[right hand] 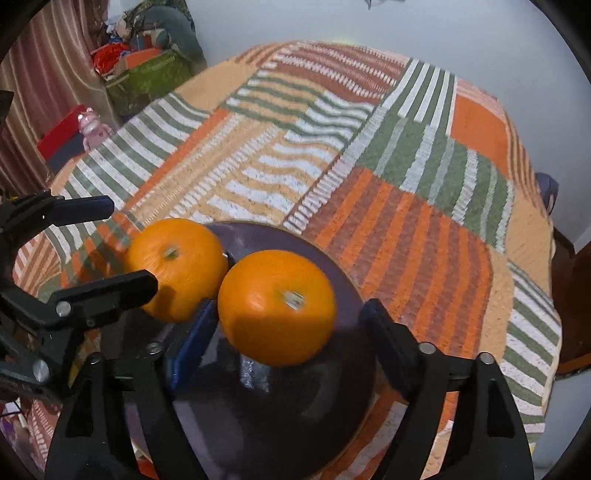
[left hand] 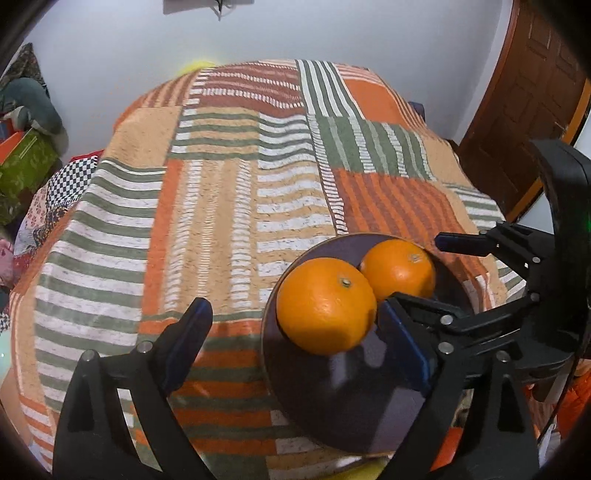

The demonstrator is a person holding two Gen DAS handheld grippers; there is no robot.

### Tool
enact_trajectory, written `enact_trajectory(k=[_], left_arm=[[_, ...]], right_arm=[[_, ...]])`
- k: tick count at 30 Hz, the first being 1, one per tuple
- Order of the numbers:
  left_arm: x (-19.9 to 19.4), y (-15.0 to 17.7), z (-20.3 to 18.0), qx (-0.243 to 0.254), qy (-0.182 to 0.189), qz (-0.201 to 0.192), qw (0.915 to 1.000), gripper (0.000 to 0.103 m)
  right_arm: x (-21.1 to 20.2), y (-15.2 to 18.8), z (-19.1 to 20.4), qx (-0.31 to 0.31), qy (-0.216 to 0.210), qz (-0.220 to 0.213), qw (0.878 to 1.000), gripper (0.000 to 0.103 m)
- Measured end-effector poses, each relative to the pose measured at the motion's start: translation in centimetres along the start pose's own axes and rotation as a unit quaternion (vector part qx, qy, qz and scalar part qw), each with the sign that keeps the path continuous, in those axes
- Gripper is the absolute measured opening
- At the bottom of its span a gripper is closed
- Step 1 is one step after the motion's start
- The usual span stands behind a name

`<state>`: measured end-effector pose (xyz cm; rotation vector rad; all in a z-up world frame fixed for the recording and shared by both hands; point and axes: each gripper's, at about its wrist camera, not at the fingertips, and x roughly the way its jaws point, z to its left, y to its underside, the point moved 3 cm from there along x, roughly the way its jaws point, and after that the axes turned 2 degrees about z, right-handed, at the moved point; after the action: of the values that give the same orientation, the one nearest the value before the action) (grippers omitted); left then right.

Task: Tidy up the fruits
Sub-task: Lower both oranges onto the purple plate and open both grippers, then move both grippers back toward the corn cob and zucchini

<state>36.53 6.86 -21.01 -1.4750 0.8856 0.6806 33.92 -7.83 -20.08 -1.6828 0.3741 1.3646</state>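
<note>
Left wrist view: the left gripper (left hand: 291,343) is spread wide, holding nothing; two oranges (left hand: 327,305) touch each other on a dark plate (left hand: 332,406) on the striped cloth (left hand: 207,192). Right wrist view: the right gripper (right hand: 291,339) is spread around the nearer orange (right hand: 277,307) without pinching it.

A striped patchwork cloth (left hand: 229,192) covers the table. Beyond its far edge rises a white wall (left hand: 332,29), with a brown wooden door (left hand: 517,110) at the right. Past the left edge sit a green box (right hand: 147,79), a red box (right hand: 61,127) and a pink toy (right hand: 90,125).
</note>
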Motion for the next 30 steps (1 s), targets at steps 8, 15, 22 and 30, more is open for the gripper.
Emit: enact_trajectory(k=[8,15,22,30], left_arm=[[-3.9,1.7,0.9,0.004,-0.006,-0.015,0.9999,0.092],[-7.0,4.7,0.8,0.028,-0.011,-0.023,0.9993,0.096],[-7.2,8.6,0.3,0.041,0.009,0.004,0.9991,0.098],[-4.6,11.8,-0.2,0.056,0.023,0.048,0.9970,0.098]], right_arm=[[-4.1,0.1,0.2,0.015,0.015,-0.042,0.999,0.081],[-7.9,1.9,1.5,0.025,0.029,-0.076,0.996,0.082],[-10.2,5.1,2.5,0.047,0.038,-0.084,0.995,0.082],[-9.6,9.4,3.3,0.081,0.033,-0.052,0.995,0.082]])
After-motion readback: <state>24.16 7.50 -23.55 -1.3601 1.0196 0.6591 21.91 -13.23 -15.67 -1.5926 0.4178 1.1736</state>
